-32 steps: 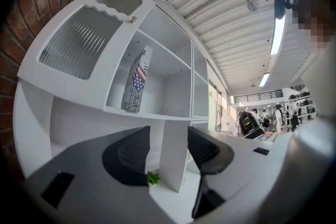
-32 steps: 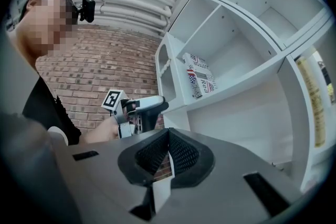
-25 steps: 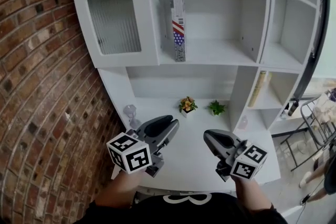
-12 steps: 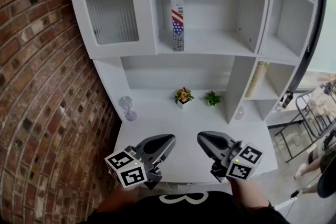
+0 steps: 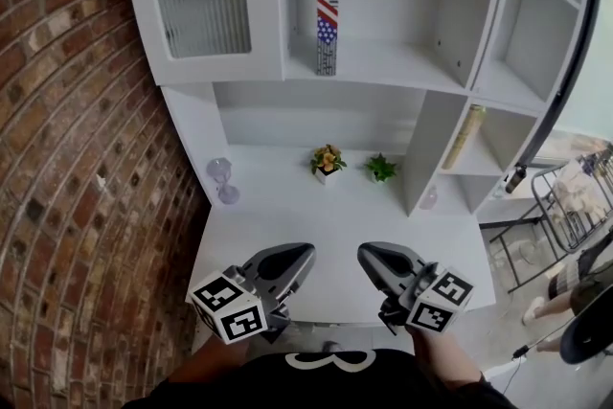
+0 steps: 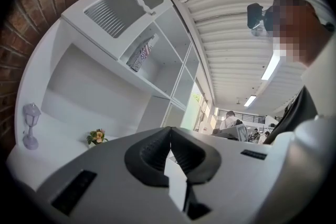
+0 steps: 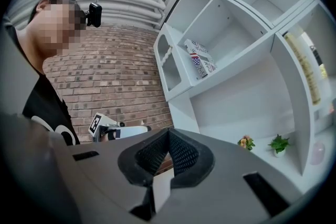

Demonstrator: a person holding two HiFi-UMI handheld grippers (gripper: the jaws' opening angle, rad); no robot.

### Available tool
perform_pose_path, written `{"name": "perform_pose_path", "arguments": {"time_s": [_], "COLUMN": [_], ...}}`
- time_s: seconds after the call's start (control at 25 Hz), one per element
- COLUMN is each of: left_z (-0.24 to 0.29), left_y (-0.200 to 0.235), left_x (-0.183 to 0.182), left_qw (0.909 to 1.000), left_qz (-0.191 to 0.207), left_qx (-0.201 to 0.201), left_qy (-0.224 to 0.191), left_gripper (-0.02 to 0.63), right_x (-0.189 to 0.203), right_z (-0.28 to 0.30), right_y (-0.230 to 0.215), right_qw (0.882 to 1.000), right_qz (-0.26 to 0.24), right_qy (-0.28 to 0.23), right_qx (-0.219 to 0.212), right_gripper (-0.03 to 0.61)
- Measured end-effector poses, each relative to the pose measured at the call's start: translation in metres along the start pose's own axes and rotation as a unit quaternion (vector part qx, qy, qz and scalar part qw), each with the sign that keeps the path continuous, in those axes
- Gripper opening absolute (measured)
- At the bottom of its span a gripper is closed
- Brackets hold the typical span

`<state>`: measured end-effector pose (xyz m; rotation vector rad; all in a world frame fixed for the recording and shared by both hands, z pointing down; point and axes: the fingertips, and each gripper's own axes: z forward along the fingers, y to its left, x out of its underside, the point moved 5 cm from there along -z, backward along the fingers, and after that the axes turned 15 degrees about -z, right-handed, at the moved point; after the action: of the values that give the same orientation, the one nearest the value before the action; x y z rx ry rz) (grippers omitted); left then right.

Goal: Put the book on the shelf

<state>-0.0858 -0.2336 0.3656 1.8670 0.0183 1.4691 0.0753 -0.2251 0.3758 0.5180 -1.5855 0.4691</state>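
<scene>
Two grey hand-held tongs hang low over a white desk top (image 5: 326, 211), the left gripper (image 5: 305, 251) at seven o'clock in the head view and the right gripper (image 5: 366, 252) at five o'clock. Both point level toward the white shelf unit (image 5: 402, 70). Each gripper's own view shows its ribbed black pads pressed together at the tips, left (image 6: 170, 131) and right (image 7: 168, 134), with nothing caught between them.

One tall, thin book with a stars-and-stripes cover (image 5: 327, 10) stands at twelve o'clock from the tongs. It is in the open upper compartment, just to the three o'clock side of a ribbed-glass cabinet door (image 5: 201, 0). Its long axis runs straight up and down, its narrow edge faces out into the room, and its foot rests on the shelf board. The left gripper view (image 6: 140, 54) and the right gripper view (image 7: 200, 59) both show the book well apart from the jaws.

Two small potted plants stand side by side at the back of the desk. One has orange-yellow flowers (image 5: 327, 159), and one leafy green plant (image 5: 380, 169) stands at its three o'clock. One clear glass ornament on a stem (image 5: 223, 179) stands alone at their nine o'clock. One slim tan item (image 5: 467, 137) leans in a lower compartment at three o'clock. A red brick wall (image 5: 67, 158) fills the nine o'clock side.
</scene>
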Motion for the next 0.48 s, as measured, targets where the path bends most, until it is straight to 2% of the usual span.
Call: {"name": "perform_pose_path", "arguments": {"time_s": [0.48], "left_z": [-0.008], "left_y": [0.014], "left_x": [0.007], "left_qw": [0.9998], "left_qz": [-0.011], "left_qx": [-0.014], "left_qy": [0.003], "left_gripper": [0.004], "right_x": [0.009], "right_z": [0.006], "right_y": [0.004], "right_qw": [1.000], "right_qz": [-0.006], "right_qy": [0.017], "right_qx": [-0.004], "right_gripper": [0.009]}}
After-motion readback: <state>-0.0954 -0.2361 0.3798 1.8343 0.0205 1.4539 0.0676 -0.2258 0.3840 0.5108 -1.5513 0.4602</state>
